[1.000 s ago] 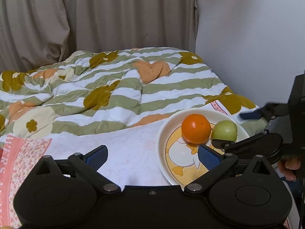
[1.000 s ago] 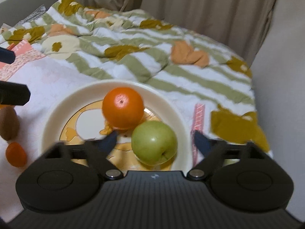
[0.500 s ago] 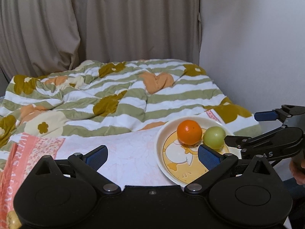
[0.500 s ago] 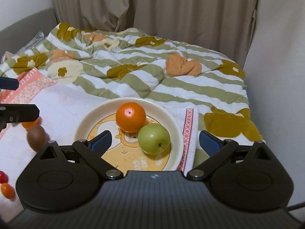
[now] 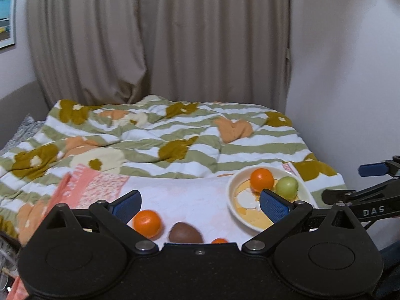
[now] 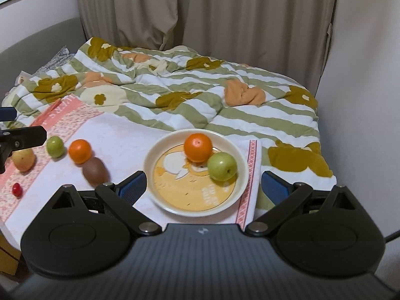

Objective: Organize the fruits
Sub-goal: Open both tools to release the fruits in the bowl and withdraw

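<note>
A cream plate [image 6: 235, 147] [image 5: 235, 212] on the white cloth holds an orange [image 6: 198, 147] [image 5: 261, 180] and a green apple [image 6: 222, 166] [image 5: 287, 187]. Left of it on the cloth lie a kiwi [image 6: 95, 171] [image 5: 185, 233], a second orange [image 6: 80, 150] [image 5: 147, 223], a small green apple [image 6: 55, 145], a yellowish fruit [image 6: 23, 159] and a small red fruit [image 6: 17, 189]. My right gripper [image 6: 202, 186] is open, raised back from the plate. My left gripper [image 5: 198, 203] is open above the loose fruit, holding nothing.
The cloth [image 6: 120, 135] lies over a striped floral quilt [image 6: 200, 95] on a bed, with curtains [image 6: 200, 12] behind and a wall [image 6: 362, 75] close on the right. A small orange fruit [image 5: 219, 240] peeks over the left gripper's body.
Both grippers have pulled back and up from the plate, so more of the bed and the loose fruit on the left has come into view. The orange and green apple stay on the plate.
</note>
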The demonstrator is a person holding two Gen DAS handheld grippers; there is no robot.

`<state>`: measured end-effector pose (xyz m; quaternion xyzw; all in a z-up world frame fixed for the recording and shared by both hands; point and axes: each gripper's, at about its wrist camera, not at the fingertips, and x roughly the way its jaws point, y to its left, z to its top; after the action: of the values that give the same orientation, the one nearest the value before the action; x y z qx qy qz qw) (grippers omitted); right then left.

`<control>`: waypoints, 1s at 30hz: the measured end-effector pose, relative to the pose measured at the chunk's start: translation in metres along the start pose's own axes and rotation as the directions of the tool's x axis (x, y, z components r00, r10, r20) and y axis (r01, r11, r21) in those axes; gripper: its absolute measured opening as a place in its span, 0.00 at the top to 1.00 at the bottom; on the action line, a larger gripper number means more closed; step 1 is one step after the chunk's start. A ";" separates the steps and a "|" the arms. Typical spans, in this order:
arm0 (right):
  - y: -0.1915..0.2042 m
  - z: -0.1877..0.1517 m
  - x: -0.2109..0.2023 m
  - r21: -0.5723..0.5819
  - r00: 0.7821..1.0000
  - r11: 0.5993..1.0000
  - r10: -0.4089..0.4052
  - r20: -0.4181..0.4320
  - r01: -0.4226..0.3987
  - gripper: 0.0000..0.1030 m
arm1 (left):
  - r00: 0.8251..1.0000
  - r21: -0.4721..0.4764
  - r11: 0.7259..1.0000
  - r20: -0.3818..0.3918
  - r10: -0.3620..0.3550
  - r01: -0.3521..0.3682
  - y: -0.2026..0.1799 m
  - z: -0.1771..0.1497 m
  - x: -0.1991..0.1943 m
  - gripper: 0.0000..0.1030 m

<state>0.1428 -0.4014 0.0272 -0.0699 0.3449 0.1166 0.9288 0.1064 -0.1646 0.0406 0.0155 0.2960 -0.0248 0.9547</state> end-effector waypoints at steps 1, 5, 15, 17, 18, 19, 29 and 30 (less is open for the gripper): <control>0.005 0.000 -0.004 0.001 1.000 1.000 0.000 -0.002 0.000 0.00 | 1.000 -0.005 1.000 0.002 0.008 -0.008 0.004 -0.002 -0.005 0.00; 0.023 -0.003 -0.017 0.029 1.000 0.999 0.019 -0.004 -0.018 0.00 | 0.999 -0.024 0.999 0.001 0.043 -0.043 0.025 -0.014 -0.020 0.00; 0.088 -0.016 -0.032 0.098 1.000 0.995 0.002 -0.009 -0.001 0.00 | 0.996 -0.050 0.996 -0.047 0.077 -0.079 0.102 -0.048 -0.037 0.00; 0.102 -0.021 -0.032 0.110 1.000 0.994 -0.016 -0.015 0.017 0.00 | 0.996 -0.044 0.997 -0.055 0.068 -0.071 0.116 -0.054 -0.036 0.00; 0.110 -0.024 -0.031 0.115 1.000 0.993 -0.022 -0.017 0.024 0.00 | 0.996 -0.035 0.997 -0.055 0.066 -0.068 0.124 -0.058 -0.036 0.00; 0.118 -0.027 -0.030 0.121 0.999 0.992 -0.026 -0.020 0.028 0.00 | 0.996 -0.026 0.998 -0.057 0.064 -0.065 0.131 -0.062 -0.036 0.00; 0.195 -0.062 -0.011 0.162 0.996 0.984 -0.060 -0.073 0.071 0.00 | 0.993 0.039 0.999 -0.114 -0.027 0.032 0.190 -0.105 -0.016 0.02; 0.201 -0.066 -0.010 0.166 0.995 0.983 -0.063 -0.075 0.075 0.00 | 0.992 0.046 0.998 -0.121 -0.038 0.044 0.194 -0.110 -0.013 0.02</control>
<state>0.0416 -0.2234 -0.0258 -0.0070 0.3828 0.0522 0.9223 0.0445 0.0344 -0.0393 0.0340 0.3526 -0.0505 0.9338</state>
